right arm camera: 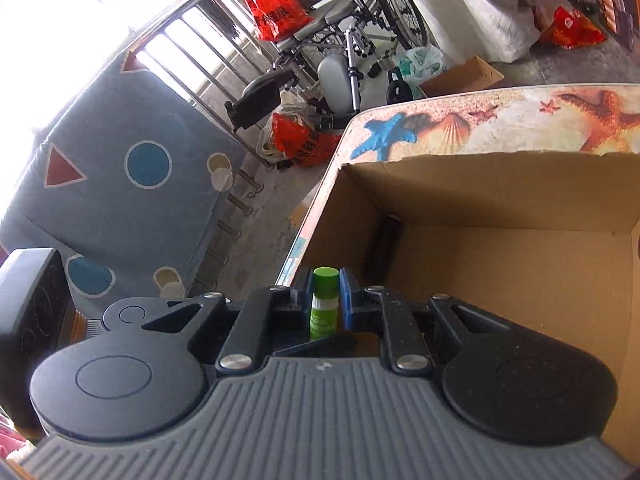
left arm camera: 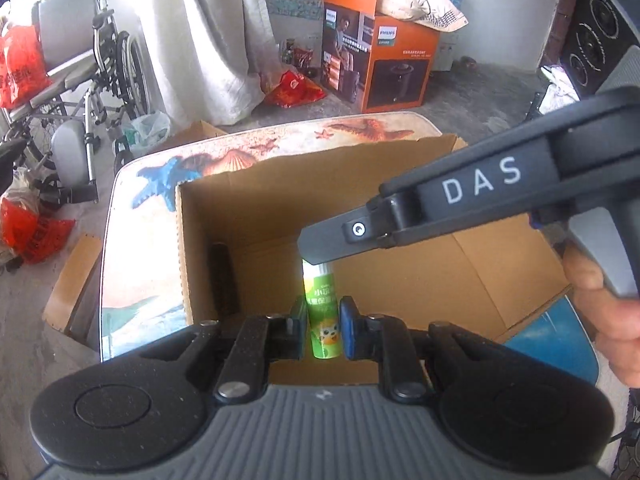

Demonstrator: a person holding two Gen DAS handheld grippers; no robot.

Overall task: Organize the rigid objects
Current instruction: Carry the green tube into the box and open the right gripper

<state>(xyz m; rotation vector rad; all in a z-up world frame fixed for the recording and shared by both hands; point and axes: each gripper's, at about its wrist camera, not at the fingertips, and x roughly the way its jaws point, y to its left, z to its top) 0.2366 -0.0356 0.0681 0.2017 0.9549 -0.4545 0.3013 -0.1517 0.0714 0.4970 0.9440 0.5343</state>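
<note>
A small green bottle [left arm camera: 323, 312] with a cartoon label is held between both grippers over an open cardboard box [left arm camera: 400, 184]. My left gripper [left arm camera: 323, 322] is shut on the bottle's lower body. My right gripper [right arm camera: 325, 298] is shut on the bottle's [right arm camera: 323, 300] green-capped top; it also shows in the left wrist view [left arm camera: 316, 254], coming in from the right above the bottle. A dark cylindrical object [left arm camera: 223, 276] lies in the box's left corner, also seen in the right wrist view [right arm camera: 385, 246]. The box [right arm camera: 480, 184] sits on a table with a starfish-print cover [left arm camera: 240, 152].
A wheelchair [left arm camera: 76, 60] and red plastic bags [left arm camera: 24, 64] stand on the floor to the left. An orange appliance carton [left arm camera: 376, 60] stands behind the table. A blue patterned mat [right arm camera: 120, 184] leans against a railing. A speaker [left arm camera: 596, 40] is at the far right.
</note>
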